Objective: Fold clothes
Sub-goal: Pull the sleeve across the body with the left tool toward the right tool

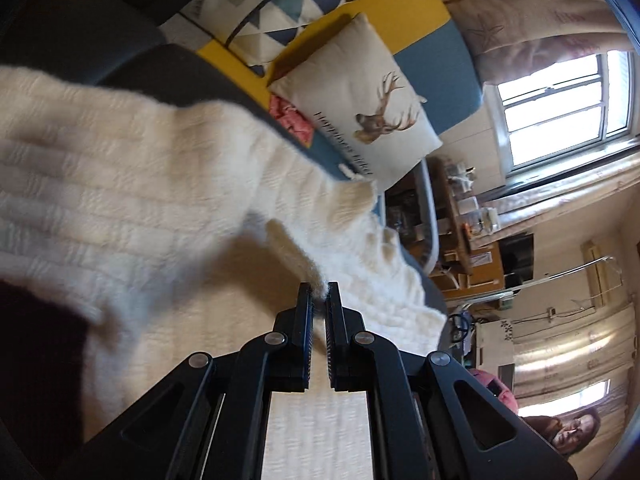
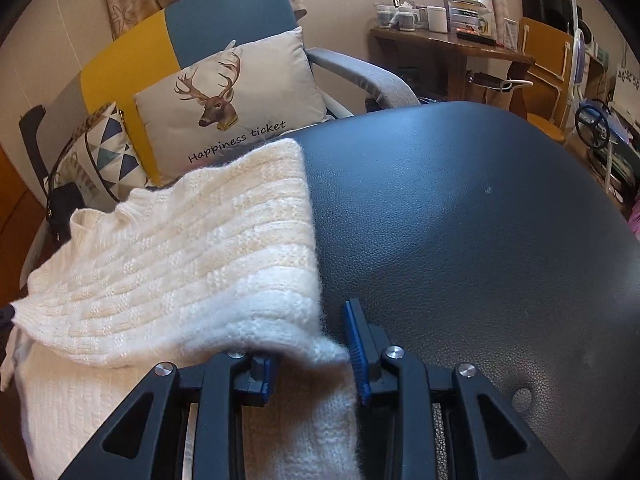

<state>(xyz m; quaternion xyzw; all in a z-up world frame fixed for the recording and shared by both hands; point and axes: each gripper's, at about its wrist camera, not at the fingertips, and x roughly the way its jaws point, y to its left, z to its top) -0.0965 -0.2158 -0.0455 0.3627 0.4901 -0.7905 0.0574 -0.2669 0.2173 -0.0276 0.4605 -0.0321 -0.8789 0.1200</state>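
One cushion reads "Happiness ticket" (beside sweater)

bare black surface right, sweater covering left

Home living room: sofa, deer cushion (curtained window).

Yellow-and-blue armchair with deer cushion; wooden side table beyond; bright barred window.
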